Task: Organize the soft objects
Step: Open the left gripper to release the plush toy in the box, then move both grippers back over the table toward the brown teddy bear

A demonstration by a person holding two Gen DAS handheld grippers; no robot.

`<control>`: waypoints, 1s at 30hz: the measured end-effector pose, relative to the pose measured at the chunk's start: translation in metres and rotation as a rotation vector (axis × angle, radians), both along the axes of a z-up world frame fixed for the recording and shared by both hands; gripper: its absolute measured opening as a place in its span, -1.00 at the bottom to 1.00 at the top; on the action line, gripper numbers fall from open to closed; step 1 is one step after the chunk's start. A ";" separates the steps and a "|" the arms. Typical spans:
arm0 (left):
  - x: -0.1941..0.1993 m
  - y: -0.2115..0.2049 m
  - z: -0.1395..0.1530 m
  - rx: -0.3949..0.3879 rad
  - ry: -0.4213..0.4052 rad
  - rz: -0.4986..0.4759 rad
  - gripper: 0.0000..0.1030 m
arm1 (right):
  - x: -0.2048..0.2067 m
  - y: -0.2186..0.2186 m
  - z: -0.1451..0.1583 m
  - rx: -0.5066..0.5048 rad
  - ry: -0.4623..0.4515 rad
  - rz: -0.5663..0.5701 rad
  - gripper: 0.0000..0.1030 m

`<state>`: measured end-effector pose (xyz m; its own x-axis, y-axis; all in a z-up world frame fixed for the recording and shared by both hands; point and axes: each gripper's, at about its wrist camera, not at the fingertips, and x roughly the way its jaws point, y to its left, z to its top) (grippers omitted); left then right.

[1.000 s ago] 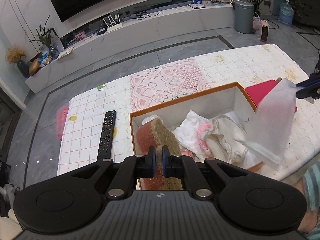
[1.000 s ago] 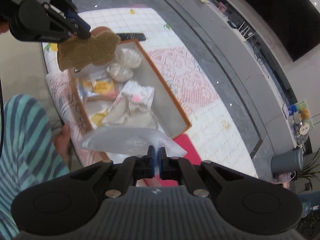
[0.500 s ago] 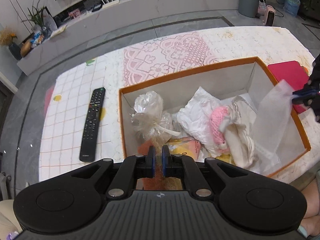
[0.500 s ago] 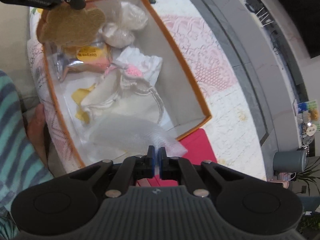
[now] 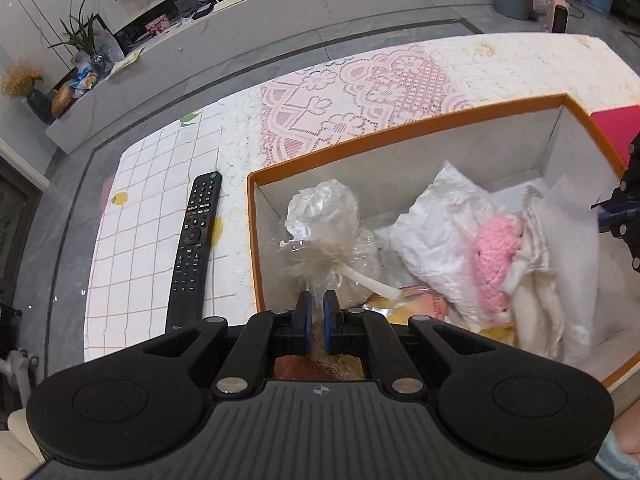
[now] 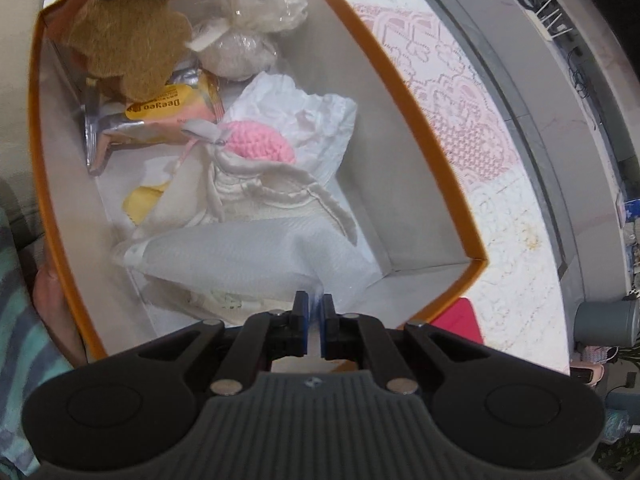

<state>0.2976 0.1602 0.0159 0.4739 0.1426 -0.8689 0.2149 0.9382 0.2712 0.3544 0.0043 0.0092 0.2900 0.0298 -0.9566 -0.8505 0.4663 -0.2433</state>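
The left tool (image 5: 316,312) clamps a brown felt piece (image 6: 128,44) over the near-left corner of the orange box (image 6: 404,84); the right tool (image 6: 315,312) pinches a white foam sheet (image 6: 248,256) just ahead of it. Each should sink until its piece rests inside, then release.

Left gripper (image 5: 316,312) pointed steeply down, jaws clamped tight. Right gripper (image 6: 315,312) aimed even steeper, jaws just starting to open. A striped sleeve (image 6: 24,320) showed beside it.
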 end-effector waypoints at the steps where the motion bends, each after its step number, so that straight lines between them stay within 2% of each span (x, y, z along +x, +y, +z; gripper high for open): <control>1: 0.001 0.000 -0.001 0.011 -0.001 -0.001 -0.87 | 0.000 0.000 -0.002 0.000 0.004 0.001 -0.92; 5: 0.002 0.003 -0.002 0.034 0.004 0.009 -0.67 | 0.000 0.000 -0.006 -0.002 0.005 0.005 -0.84; 7: -0.001 0.004 0.000 0.025 -0.002 0.007 -0.64 | -0.002 0.000 -0.004 0.002 -0.001 0.012 -0.63; 10: -0.007 0.001 0.006 0.015 -0.011 -0.002 -0.39 | -0.006 -0.002 0.004 0.020 -0.007 0.021 -0.35; 12: -0.012 -0.003 0.013 0.012 -0.033 -0.008 -0.18 | -0.009 -0.004 0.010 0.023 -0.018 0.024 -0.30; 14: -0.018 -0.007 0.022 0.009 -0.060 -0.011 -0.09 | -0.014 -0.007 0.019 0.027 -0.031 0.028 -0.26; 16: -0.024 -0.012 0.033 -0.007 -0.087 0.000 -0.06 | -0.018 -0.010 0.028 0.042 -0.042 0.026 -0.10; 22: -0.050 -0.034 0.066 -0.099 -0.136 0.013 -0.05 | -0.030 -0.028 0.061 0.112 -0.057 -0.014 -0.03; 27: -0.073 -0.067 0.085 -0.148 -0.150 -0.027 -0.04 | -0.041 -0.061 0.084 0.162 -0.055 -0.083 -0.01; 30: -0.082 -0.093 0.091 -0.151 -0.147 -0.086 -0.04 | -0.047 -0.085 0.090 0.178 -0.058 -0.127 0.00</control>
